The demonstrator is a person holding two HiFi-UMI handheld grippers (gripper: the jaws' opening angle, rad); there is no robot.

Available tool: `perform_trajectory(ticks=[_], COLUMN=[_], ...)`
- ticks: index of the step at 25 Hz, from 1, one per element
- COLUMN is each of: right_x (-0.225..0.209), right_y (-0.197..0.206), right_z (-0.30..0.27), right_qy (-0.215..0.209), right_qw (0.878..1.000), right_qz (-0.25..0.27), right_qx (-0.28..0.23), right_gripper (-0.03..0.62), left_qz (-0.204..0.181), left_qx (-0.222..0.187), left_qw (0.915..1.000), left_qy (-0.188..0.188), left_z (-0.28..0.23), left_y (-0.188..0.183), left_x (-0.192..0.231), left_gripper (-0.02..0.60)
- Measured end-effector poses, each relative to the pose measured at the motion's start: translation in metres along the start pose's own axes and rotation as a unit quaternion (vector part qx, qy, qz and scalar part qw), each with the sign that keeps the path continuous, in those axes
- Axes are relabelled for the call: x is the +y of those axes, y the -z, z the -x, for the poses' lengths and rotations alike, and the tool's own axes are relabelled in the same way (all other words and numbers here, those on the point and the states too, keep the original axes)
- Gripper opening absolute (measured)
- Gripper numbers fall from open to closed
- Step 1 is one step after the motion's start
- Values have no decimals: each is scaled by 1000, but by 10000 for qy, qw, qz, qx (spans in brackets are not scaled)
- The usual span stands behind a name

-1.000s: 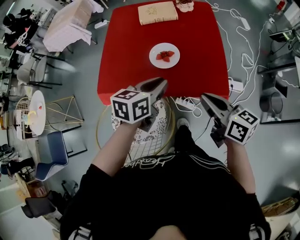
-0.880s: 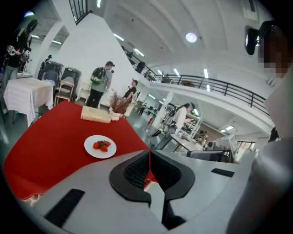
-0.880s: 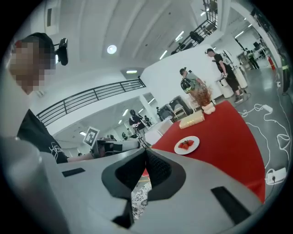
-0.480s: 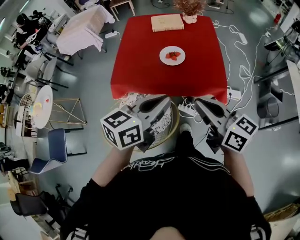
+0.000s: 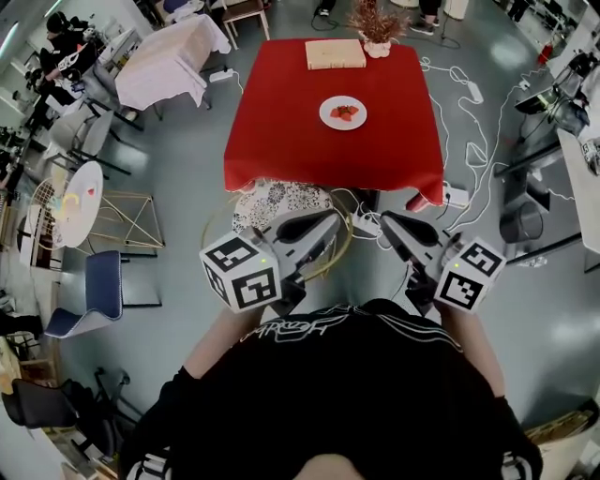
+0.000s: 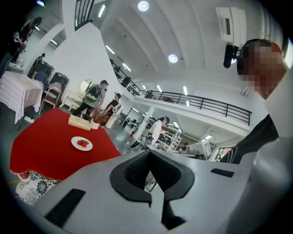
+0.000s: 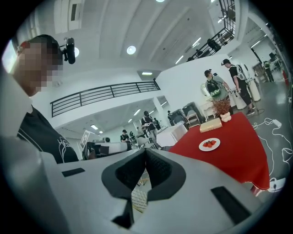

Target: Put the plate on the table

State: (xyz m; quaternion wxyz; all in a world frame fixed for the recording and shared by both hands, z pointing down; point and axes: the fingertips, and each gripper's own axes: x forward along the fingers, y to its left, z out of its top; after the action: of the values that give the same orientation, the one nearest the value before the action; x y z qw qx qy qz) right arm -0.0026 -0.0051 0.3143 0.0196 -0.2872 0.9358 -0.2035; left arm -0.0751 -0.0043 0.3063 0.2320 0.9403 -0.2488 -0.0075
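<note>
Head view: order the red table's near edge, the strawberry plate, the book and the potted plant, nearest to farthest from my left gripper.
1. Red table's near edge, just ahead of the left gripper.
2. Strawberry plate, mid-table.
3. Book and potted plant, both at the far edge, plant to the right: too close to call.

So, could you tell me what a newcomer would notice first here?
The red table at the top of the head view, with a white plate of strawberries at its middle. Nearer, the left gripper and right gripper, both shut and empty, are held side by side short of the table.
</note>
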Motion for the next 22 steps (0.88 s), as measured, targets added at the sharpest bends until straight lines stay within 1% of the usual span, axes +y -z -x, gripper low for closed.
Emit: perform_trajectory(ticks=[4, 9, 19, 22], right_x=[3, 5, 5, 3], right_y=[-2, 0, -10, -4], right_z=[12, 39, 91, 97], right_qy=[-44, -103, -195, -185], right_qw=[10000, 9998, 9998, 9998], right_qz=[36, 19, 38, 41], right_qx=[60, 147, 66, 107], right_gripper=[8, 8, 8, 8], left_qz=[-187, -124, -268, -276], left_qx=[62, 66, 31, 16], left_qw=[9998, 9999, 9996, 9996], left_qy=[5, 63, 13, 5], left_z=[-9, -25, -46, -49], left_y=[-1, 4, 9, 12], left_x=[-16, -43, -87, -93], left_gripper=[8, 8, 8, 8])
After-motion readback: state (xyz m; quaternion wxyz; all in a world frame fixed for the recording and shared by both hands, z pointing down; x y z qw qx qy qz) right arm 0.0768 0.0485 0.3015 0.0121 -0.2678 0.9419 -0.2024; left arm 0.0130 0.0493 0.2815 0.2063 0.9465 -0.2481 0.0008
